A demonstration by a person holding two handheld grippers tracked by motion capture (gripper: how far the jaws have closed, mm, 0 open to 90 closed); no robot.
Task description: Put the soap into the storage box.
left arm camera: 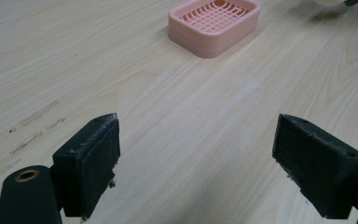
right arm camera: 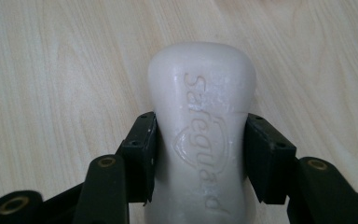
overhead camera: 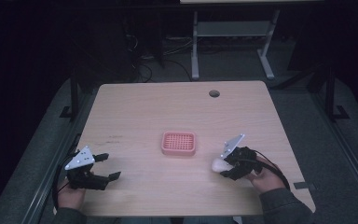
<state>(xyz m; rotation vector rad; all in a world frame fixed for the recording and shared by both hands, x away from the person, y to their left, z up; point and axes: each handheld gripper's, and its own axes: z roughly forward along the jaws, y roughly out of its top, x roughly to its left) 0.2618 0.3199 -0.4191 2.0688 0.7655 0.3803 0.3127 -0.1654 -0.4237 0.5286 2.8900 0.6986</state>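
**Soap bar: gripped, not yet in dish**

I log the right gripper (right arm camera: pixel 199 156) clamped on the white soap bar (right arm camera: pixel 200 116), to the right of the pink soap dish (overhead camera: pixel 179 143), which sits empty at table (overhead camera: pixel 135 107) centre. My left gripper (left arm camera: pixel 198 158) stands wide open, holding nothing. Remaining, as I judge: carry and deposit.

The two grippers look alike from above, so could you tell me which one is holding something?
The right gripper: its jaws are shut on a white soap bar. The left gripper stands open over bare table.
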